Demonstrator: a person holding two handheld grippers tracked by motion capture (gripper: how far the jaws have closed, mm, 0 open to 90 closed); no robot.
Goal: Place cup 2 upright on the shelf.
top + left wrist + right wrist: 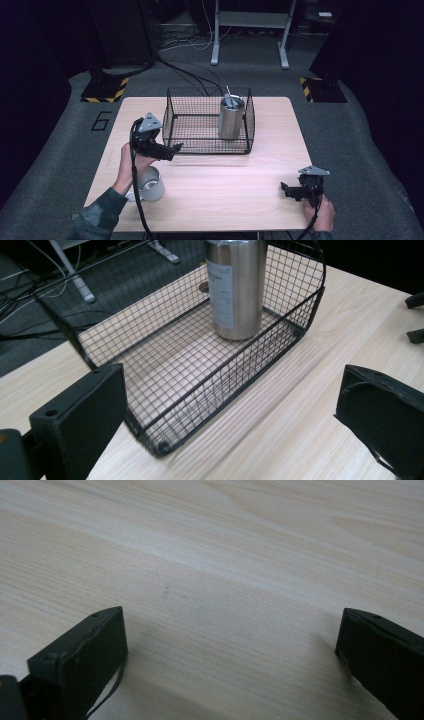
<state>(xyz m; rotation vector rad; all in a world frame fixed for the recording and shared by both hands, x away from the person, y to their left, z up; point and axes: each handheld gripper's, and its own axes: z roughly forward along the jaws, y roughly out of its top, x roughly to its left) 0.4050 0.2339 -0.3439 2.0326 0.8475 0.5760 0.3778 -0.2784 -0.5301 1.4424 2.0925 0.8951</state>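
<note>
A black wire basket stands at the back middle of the wooden table. Inside it, at the right end, a steel tumbler stands upright. In the left gripper view the basket and the tumbler lie ahead. My left gripper hovers open just off the basket's front left corner, nothing between its jaws. My right gripper rests low near the table's front right, open over bare wood.
A short metal cup sits on the table beside the left forearm, near the front left. Cables and a desk frame are on the floor beyond the table. Yellow-black striped bases flank the far corners.
</note>
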